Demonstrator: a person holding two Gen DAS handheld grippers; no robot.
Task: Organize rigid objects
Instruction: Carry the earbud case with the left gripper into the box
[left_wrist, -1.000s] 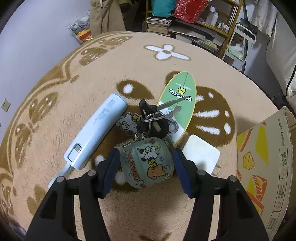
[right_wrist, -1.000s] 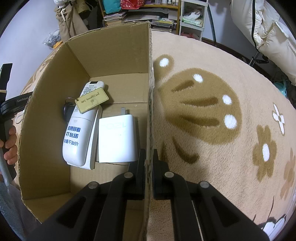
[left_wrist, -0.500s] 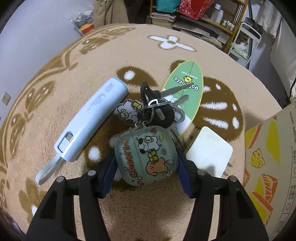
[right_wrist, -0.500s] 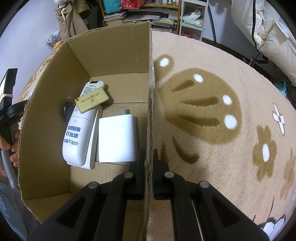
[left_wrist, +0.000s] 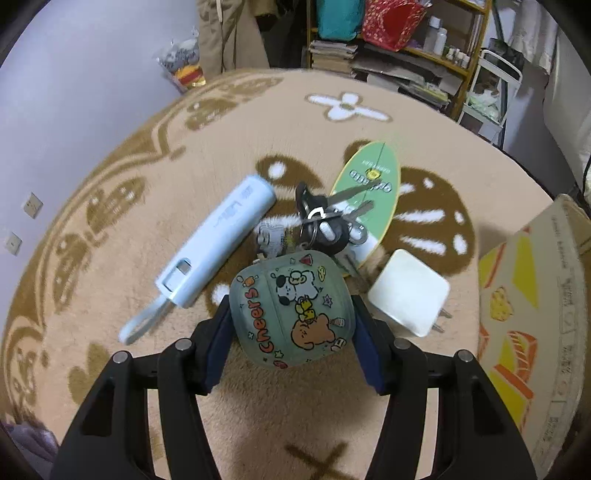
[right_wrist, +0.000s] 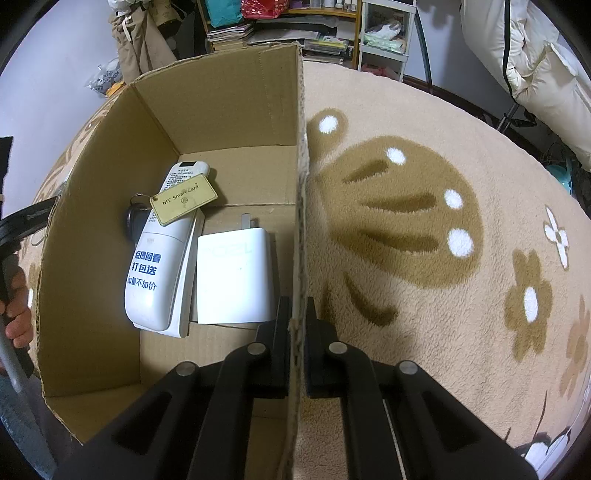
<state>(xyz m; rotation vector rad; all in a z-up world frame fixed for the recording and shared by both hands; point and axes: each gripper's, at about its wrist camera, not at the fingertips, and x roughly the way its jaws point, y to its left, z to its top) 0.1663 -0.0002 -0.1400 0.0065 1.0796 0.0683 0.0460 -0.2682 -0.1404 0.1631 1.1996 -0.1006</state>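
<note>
Snagging was judged the main risk: the earbud case (left_wrist: 291, 310), pinched between the left gripper (left_wrist: 291, 325) fingers above the rug (left_wrist: 110, 155), trailed a key bunch (left_wrist: 325, 225) overlapping the green surfboard-shaped card (left_wrist: 369, 199), which could drag along. Case lettering ran diagonally; the keys' long axis pointed away from the camera. Right gripper (right_wrist: 297, 332) fingers were pressed onto the cardboard box (right_wrist: 236, 110) wall.

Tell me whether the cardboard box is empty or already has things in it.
Not empty. The cardboard box holds a white remote, an NFC smart card lying on it, and a white charger.
</note>
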